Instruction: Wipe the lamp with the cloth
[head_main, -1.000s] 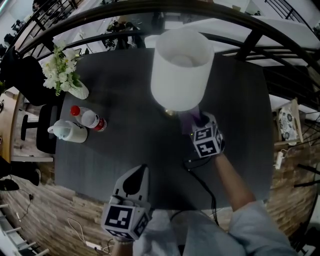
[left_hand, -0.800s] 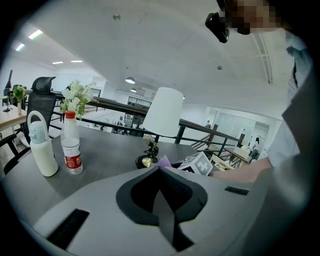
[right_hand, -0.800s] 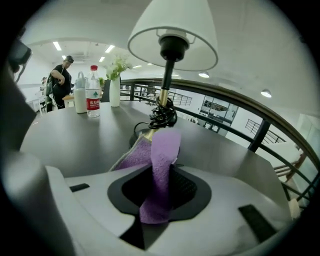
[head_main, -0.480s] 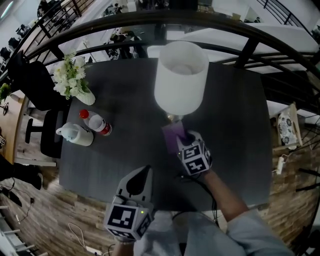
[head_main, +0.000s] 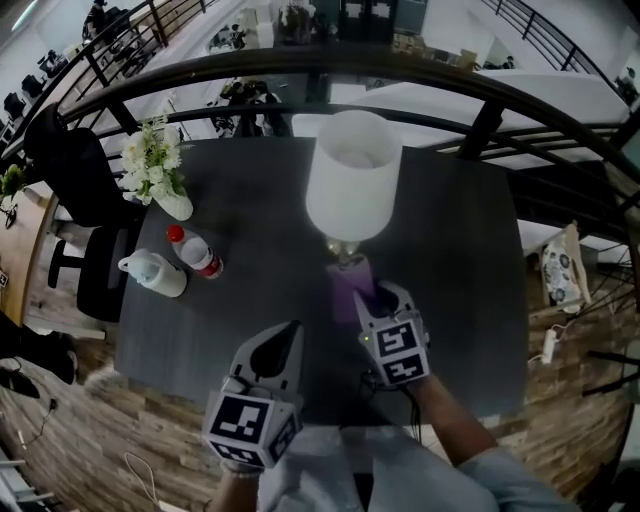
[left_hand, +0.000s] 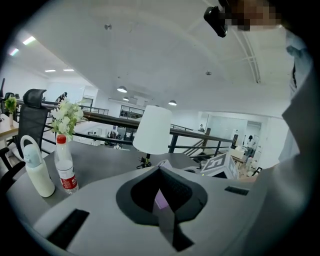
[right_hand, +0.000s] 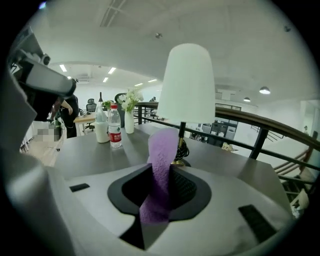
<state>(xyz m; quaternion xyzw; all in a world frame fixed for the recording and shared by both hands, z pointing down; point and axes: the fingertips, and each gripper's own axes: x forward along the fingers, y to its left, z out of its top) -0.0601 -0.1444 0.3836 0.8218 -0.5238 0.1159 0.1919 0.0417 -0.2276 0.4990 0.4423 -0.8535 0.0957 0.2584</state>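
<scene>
The lamp has a white shade (head_main: 352, 185) on a thin stem with a brass base (head_main: 345, 250), and it stands mid-table. My right gripper (head_main: 372, 297) is shut on a purple cloth (head_main: 349, 283), which sticks out of the jaws just in front of the base. In the right gripper view the cloth (right_hand: 162, 155) stands up from the right gripper (right_hand: 162, 172), with the shade (right_hand: 189, 85) above and behind it. My left gripper (head_main: 287, 337) hovers shut and empty over the table's near edge, left of the right one. Its tips (left_hand: 161, 167) point toward the lamp (left_hand: 155, 130).
On the dark table (head_main: 230, 310), at its left side, stand a clear bottle with a red cap (head_main: 195, 250), a white pump bottle (head_main: 152, 272) and a vase of white flowers (head_main: 158, 175). A black chair (head_main: 75, 165) is at far left. A dark railing (head_main: 480, 125) runs behind.
My right gripper has carried the cloth left and back toward me, from the right of the lamp base to just in front of it. The left gripper has barely moved.
</scene>
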